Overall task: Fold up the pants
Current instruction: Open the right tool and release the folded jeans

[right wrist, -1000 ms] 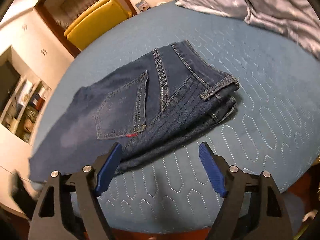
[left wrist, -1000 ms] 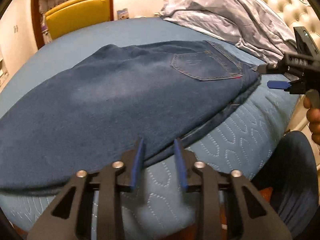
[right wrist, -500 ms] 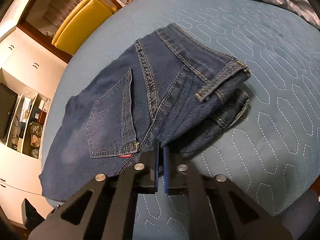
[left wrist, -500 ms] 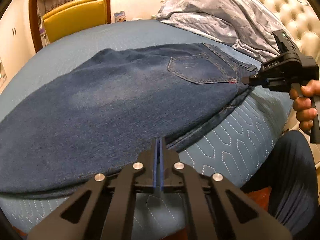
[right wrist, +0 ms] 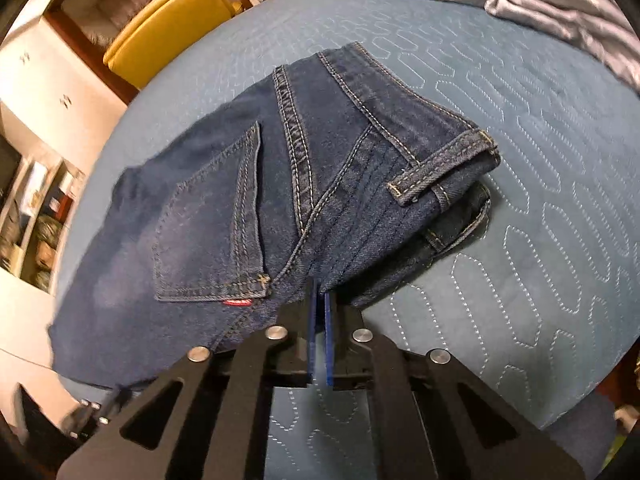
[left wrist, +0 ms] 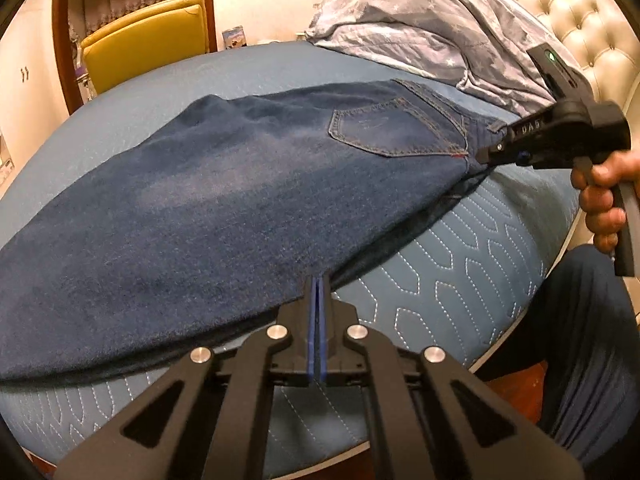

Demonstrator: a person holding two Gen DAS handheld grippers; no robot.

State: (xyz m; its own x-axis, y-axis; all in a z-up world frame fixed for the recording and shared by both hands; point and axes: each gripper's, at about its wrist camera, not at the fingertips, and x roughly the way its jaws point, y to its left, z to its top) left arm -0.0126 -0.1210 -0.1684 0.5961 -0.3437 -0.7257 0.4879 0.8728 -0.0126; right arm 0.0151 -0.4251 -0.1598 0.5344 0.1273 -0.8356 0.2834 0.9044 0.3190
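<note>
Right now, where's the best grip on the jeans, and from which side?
The near long edge, from the bed's near side. The jeans lie flat, folded lengthwise on the bed, so that edge gives stacked layers to pinch. Left gripper is shut on it mid-leg, right gripper near the seat, below the back pocket.

Dark blue denim pants (left wrist: pixel 224 200) lie flat across blue quilted bed (left wrist: pixel 460 280), back pocket (left wrist: pixel 396 128) facing up. Left black tongs with blue pads (left wrist: pixel 318 280) are clamped on the near edge of the pants, pads pressed together on the fabric. Right black tongs (left wrist: pixel 486 156) pinch the waistband end, held by a hand (left wrist: pixel 604 196). Grey-blue crumpled bedding (left wrist: pixel 432 28) sits beyond, against a cream tufted headboard (left wrist: pixel 560 4). Yellow chair (left wrist: pixel 148 40) at far left.
</note>
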